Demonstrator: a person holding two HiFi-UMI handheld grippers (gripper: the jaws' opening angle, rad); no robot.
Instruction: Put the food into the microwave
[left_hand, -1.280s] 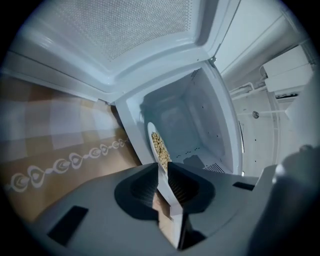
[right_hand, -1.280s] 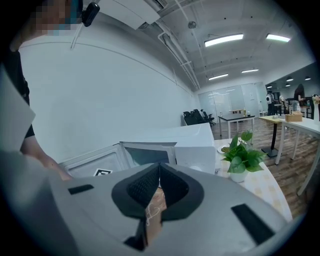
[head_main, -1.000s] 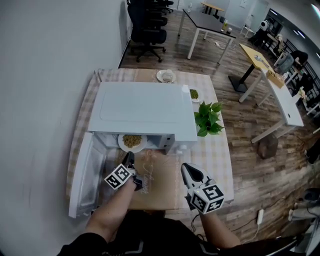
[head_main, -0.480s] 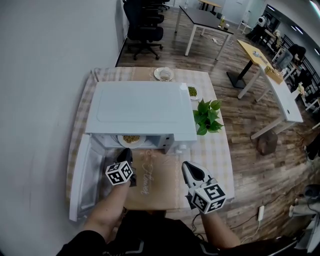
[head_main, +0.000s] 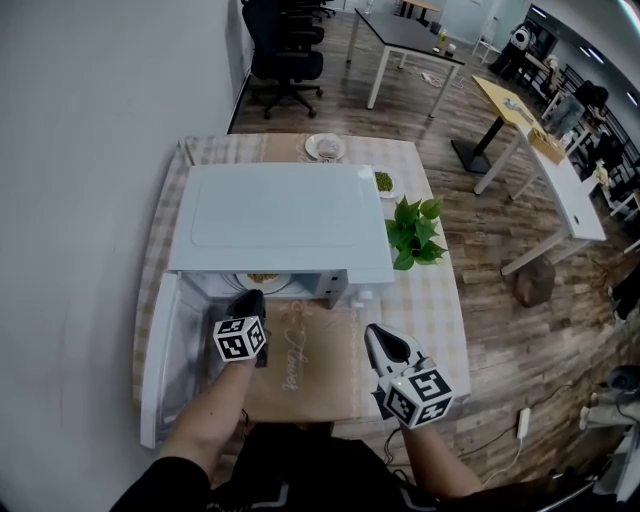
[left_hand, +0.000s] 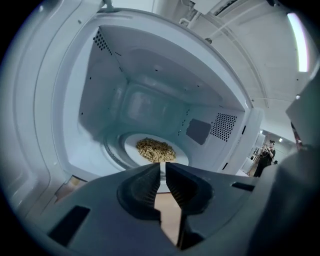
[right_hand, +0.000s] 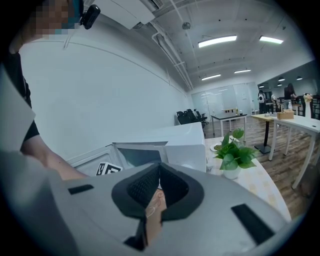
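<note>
Microwave (head_main: 285, 225) sits mid-frame in head view on a checked-cloth worktop (head_main: 440, 300), w/ its door (head_main: 165, 350) swung open toward lower left. Food (left_hand: 156, 150), a tan heap on a white plate (left_hand: 180, 157), is inside the cavity, at centre of the L tool view. In head view only the plate's front edge shows under the microwave's top, approx centre.

L tool (left_hand: 162, 169) is just in front of the opening, lower centre-left in head view, pointing into the cavity. Its jaws are narrow & closing, w/ a thin gap left, nothing btwn them, and clear of the plate.

R tool (right_hand: 159, 172) is lower right of centre in head view, over a brown mat (head_main: 320, 370) in front of the microwave and well apart from the food. Its tips meet and hold nothing.

Potted plant (head_main: 412, 232) stands just right of the microwave. Small dish (head_main: 386, 184) w/ green stuff sits near the microwave's back right corner. Second plate (head_main: 327, 148) is behind the microwave, top centre. Bkgd upper right: desks & office chairs.
</note>
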